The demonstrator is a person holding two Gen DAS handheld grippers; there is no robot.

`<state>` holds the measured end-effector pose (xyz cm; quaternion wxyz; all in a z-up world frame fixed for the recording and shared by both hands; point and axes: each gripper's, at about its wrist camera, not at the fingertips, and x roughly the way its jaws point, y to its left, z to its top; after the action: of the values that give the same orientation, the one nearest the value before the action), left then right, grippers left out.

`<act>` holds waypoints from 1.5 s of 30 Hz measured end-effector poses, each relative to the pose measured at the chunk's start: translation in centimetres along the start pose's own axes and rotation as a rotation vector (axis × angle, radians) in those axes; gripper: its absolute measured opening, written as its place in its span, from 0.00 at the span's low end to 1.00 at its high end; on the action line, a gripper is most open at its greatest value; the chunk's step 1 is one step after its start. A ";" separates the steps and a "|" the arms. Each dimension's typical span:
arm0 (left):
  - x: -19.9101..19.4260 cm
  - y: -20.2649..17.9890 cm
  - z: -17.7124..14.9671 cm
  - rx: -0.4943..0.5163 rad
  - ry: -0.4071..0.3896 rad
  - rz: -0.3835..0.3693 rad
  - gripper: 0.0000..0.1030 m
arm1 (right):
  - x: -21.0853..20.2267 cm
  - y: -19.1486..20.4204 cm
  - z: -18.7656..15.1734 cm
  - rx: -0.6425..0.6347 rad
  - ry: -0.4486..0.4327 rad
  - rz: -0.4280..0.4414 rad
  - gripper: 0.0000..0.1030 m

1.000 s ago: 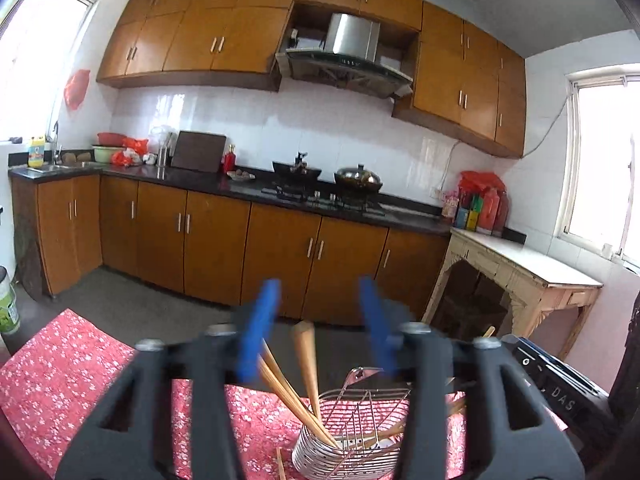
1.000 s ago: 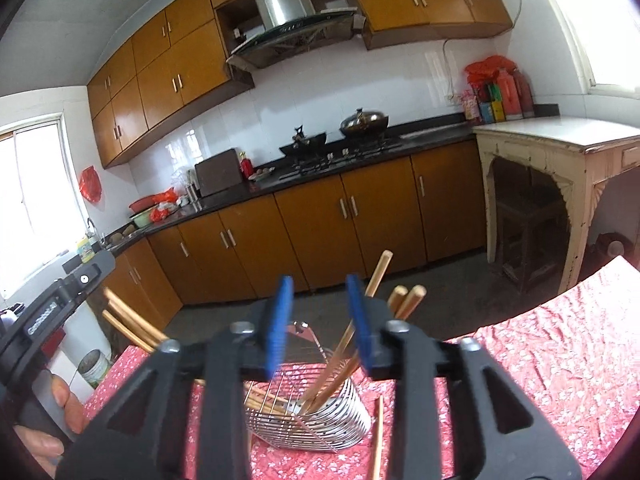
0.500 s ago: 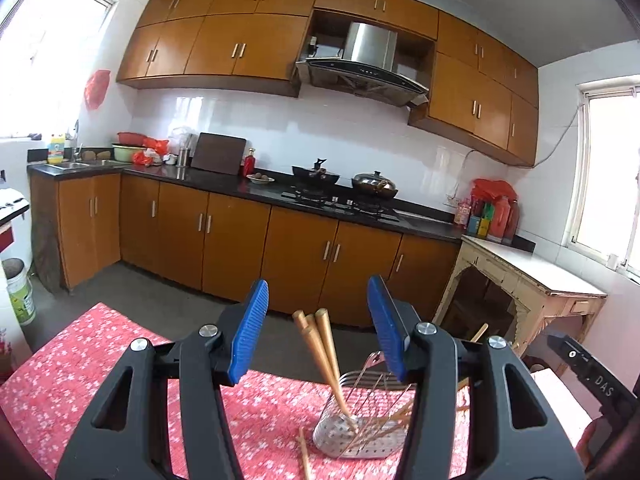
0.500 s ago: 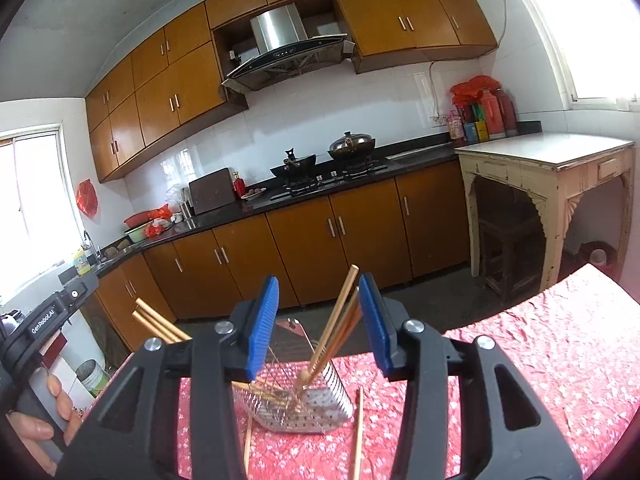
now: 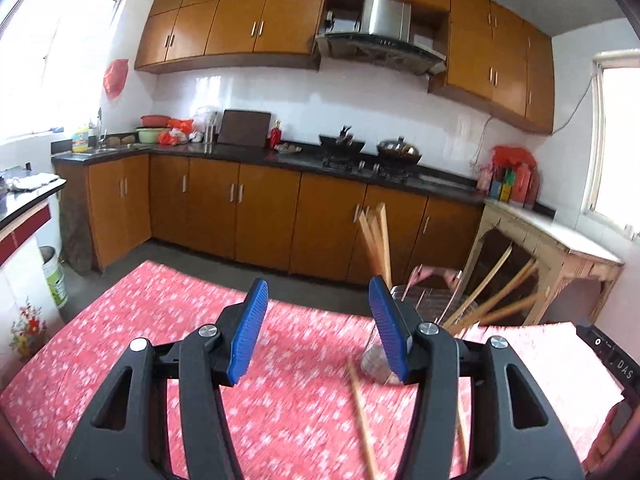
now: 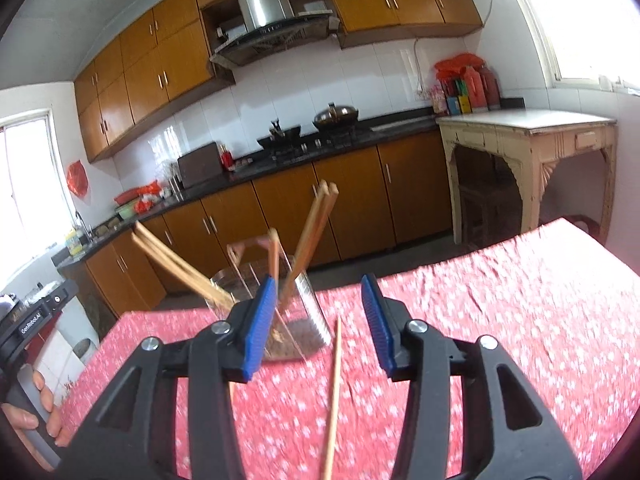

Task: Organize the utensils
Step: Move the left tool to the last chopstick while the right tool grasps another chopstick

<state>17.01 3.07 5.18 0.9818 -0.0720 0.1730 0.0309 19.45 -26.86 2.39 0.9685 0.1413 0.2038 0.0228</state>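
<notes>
A wire utensil holder stands on the red flowered tablecloth with several wooden chopsticks sticking out of it. It also shows in the left wrist view, with chopsticks leaning out. One loose chopstick lies on the cloth in front of the holder; the left wrist view shows it too. My left gripper is open and empty, left of the holder. My right gripper is open and empty, above the loose chopstick.
The tablecloth ends at a far edge facing brown kitchen cabinets. A cream side table stands at the right. The other hand's gripper body shows at the left edge.
Both grippers have pulled back and risen away from the holder, and their jaws have opened wider. The holder now sits farther off, with more tablecloth in view.
</notes>
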 end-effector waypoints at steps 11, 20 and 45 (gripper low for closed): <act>2.9 -0.2 -7.4 0.107 0.225 -0.004 0.59 | 3.7 -1.5 -7.5 -0.035 0.220 -0.049 0.43; 5.1 -2.9 -11.6 0.216 0.363 -0.028 0.59 | 7.7 -0.3 -11.7 -0.083 0.404 -0.034 0.34; 7.3 -3.8 -13.6 0.219 0.449 -0.018 0.60 | 10.0 1.5 -13.9 -0.175 0.480 -0.079 0.15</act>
<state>19.68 -2.51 -9.44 0.9210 0.0283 0.3883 -0.0136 23.03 -20.76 -13.28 0.9011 0.0395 0.4303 0.0352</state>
